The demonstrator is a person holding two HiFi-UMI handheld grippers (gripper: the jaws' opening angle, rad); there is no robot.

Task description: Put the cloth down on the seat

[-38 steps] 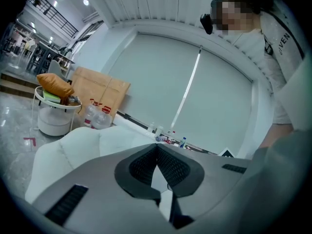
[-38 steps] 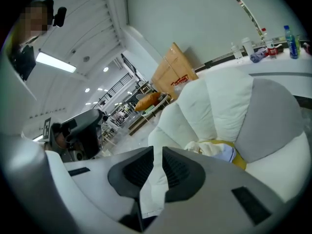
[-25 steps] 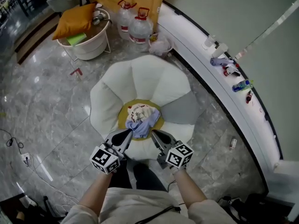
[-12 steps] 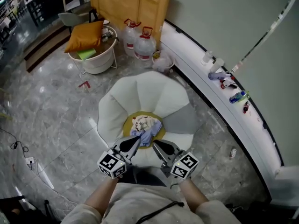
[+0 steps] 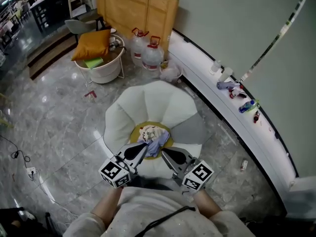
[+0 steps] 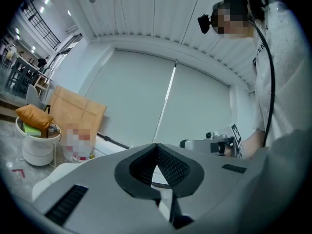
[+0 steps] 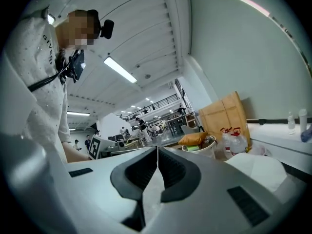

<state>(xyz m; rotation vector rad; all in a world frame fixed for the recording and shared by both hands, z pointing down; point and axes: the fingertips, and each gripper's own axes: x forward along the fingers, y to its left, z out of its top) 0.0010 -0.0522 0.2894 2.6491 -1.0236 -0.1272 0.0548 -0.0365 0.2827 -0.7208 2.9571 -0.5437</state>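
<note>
The cloth lies bunched on the yellow middle of the seat, well in from the edge, where I judge it least likely to slide off; the putting-down looks done to me. My left gripper and right gripper hang low just short of it, tips aimed its way, neither touching it as far as I can tell from above. My left fingers are together and empty. My right fingers are closing the last bit, tips meeting, nothing between them. The cubes carry only black-and-white square markers, no words. The jugs beyond the seat have red labels too small to read.
</note>
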